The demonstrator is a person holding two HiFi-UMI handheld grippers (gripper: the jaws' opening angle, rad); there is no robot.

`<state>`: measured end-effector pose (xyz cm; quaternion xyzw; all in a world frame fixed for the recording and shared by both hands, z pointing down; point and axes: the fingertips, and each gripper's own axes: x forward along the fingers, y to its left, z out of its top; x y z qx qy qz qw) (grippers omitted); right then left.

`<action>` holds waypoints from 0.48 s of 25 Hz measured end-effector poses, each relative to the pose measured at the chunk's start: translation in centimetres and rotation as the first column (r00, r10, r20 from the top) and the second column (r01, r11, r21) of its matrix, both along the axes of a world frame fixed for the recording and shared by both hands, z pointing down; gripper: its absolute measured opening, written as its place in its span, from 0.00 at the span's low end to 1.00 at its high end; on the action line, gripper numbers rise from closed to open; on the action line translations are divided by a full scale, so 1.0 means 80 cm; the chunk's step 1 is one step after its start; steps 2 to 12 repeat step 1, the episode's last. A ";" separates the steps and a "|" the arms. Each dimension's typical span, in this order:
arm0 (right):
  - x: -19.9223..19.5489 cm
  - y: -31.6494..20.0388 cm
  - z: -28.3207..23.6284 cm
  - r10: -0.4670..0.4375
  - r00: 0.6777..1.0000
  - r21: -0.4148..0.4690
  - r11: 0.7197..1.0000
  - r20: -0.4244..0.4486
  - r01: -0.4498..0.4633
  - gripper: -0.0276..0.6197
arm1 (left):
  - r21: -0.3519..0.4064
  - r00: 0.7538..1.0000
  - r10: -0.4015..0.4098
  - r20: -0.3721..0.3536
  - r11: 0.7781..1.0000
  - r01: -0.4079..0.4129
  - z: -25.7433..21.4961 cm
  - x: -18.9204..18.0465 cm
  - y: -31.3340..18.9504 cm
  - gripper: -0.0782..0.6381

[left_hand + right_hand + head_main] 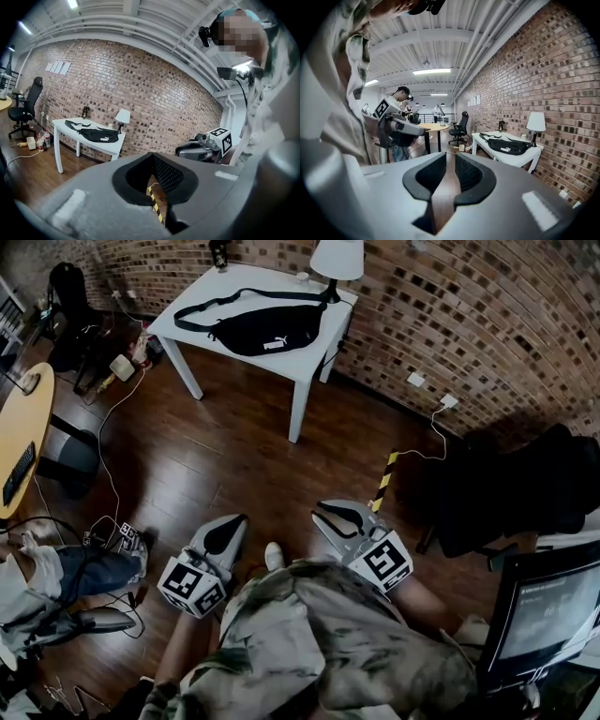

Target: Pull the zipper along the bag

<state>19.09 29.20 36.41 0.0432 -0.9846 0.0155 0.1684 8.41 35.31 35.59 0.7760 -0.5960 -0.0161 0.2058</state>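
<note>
Your left gripper [234,526] and right gripper [328,514] each show jaws a narrow slit apart, gripping nothing, above the wooden floor [234,456]. The black waist bag [265,331] lies well ahead on the white table [314,357].

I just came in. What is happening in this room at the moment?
A person in a camouflage shirt stands on the wooden floor with a claw in each hand. The left claw and the right claw are both empty, with their jaws a little apart. The black waist bag lies on the white table by the brick wall, far from both claws, so nothing has touched the bag yet.
</note>
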 end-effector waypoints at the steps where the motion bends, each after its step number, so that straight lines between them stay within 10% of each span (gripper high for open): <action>1: -0.012 0.000 0.001 0.002 1.000 -0.003 1.000 -0.002 -0.002 0.15 | 0.001 1.000 0.002 0.000 1.000 -0.002 0.000 -0.012 0.000 0.11; 12: -0.012 0.000 0.001 0.002 1.000 -0.003 1.000 -0.002 -0.002 0.15 | 0.001 1.000 0.002 0.000 1.000 -0.002 0.000 -0.012 0.000 0.11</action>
